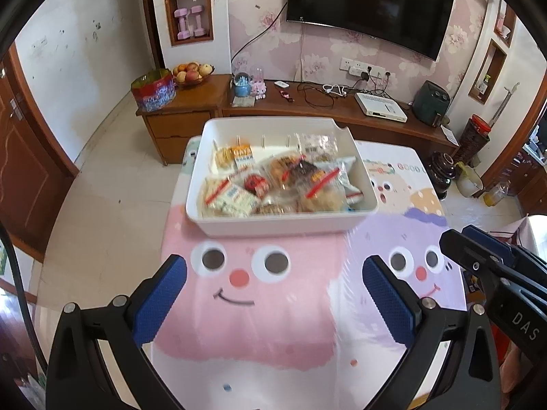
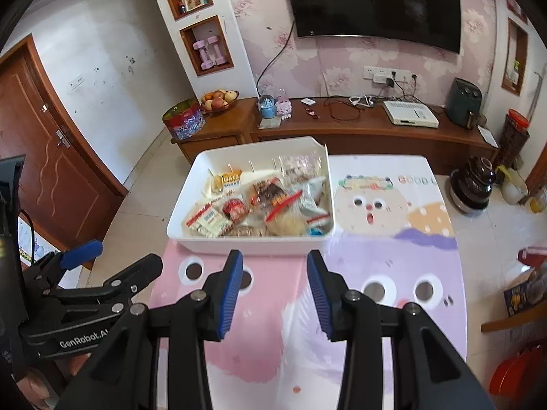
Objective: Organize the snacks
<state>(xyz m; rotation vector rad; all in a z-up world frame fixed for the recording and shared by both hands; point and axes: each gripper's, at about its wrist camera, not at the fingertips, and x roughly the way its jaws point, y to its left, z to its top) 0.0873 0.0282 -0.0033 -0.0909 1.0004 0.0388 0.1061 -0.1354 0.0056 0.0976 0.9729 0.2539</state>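
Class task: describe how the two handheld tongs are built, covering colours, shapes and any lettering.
Left tongs and right tongs match: black angular frames, silver pivot bolts, and blue ribbed pads lining each finger. White lettering reads "GenRobot.AI" on the left body, "DAS" on the right.

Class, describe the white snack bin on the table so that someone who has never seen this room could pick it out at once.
Start at the table with the cartoon-face cloth, standing before the wall television. On its far left part sits the white bin, a rectangular open-topped tub. It is the only container on the cloth, filled with wrapped snacks, many with red seals.
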